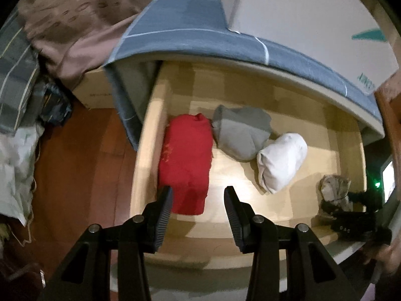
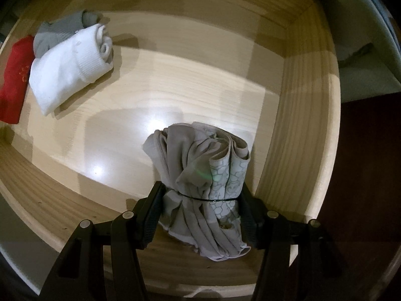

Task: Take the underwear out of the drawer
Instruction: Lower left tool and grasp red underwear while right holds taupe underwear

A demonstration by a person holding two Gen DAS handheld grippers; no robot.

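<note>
Drawer (image 1: 250, 95) of pale wood stands open under a blue-sheeted bed (image 1: 180, 22), dark red floor (image 1: 82, 160) beside. Teal lettering on the white board (image 1: 313, 12) is unreadable. Left gripper (image 1: 198, 195) gapes above the red roll (image 1: 185, 160). Right view alone shows right gripper (image 2: 200, 200) clamping the beige underwear bundle (image 2: 200, 170), band-tied, near the drawer's front right corner.

Around the blue checked sheet (image 1: 185, 22), I see only bedroom clutter.
I see it draped over a bed corner, hanging down at the left. A pinkish-brown patterned blanket (image 1: 72, 25) lies left of it, touching its edge; a striped pillow (image 1: 15, 80) sits farther left. Below those I see reddish wood floor (image 1: 82, 165). A white board (image 1: 300, 10) rests on the sheet's right part.
</note>
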